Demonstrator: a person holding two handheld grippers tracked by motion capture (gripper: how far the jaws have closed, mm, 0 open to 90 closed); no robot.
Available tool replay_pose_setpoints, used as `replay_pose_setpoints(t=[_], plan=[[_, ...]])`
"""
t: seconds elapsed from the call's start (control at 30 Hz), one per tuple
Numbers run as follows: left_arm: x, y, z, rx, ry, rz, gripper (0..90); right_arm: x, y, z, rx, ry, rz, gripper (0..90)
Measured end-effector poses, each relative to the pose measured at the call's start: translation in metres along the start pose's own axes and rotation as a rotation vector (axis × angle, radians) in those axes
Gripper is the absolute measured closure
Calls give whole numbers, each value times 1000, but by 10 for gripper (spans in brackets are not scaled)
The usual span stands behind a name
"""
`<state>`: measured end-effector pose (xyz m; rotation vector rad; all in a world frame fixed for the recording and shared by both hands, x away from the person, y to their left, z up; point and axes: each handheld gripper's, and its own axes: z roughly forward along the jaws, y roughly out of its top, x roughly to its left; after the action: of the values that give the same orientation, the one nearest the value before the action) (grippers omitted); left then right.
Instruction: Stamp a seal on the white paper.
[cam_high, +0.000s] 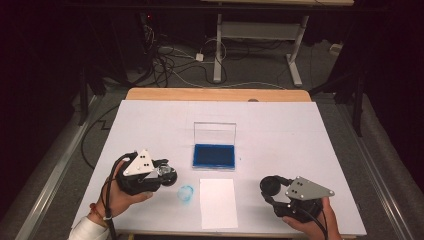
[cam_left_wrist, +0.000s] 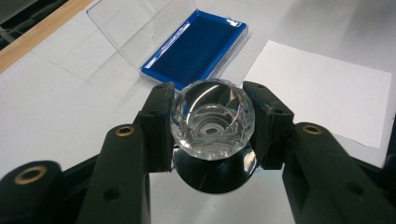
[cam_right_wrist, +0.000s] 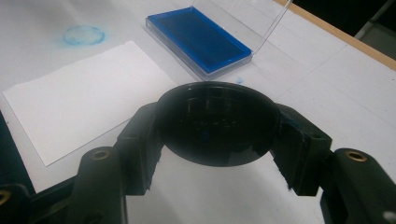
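L tongs (cam_left_wrist: 212, 128) grip clear stamp (cam_left_wrist: 212, 120), base hidden; R tongs (cam_right_wrist: 217, 140) grip black cap (cam_right_wrist: 217, 123).

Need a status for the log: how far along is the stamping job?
Done: ink pad lid is open, and a blue ring print sits on the table cover. In hand: left hand-held gripper clamps the clear-handled stamp; right hand-held gripper holds its black cap. Left: the white paper shows no print yet.
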<state>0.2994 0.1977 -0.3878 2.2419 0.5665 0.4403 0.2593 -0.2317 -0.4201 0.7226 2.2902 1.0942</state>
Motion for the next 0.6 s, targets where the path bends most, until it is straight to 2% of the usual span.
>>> replay_pose_setpoints(t=[0.6], plan=[[-7, 22, 10, -23, -44, 34, 544, 1, -1, 2, 13, 3, 3, 387]])
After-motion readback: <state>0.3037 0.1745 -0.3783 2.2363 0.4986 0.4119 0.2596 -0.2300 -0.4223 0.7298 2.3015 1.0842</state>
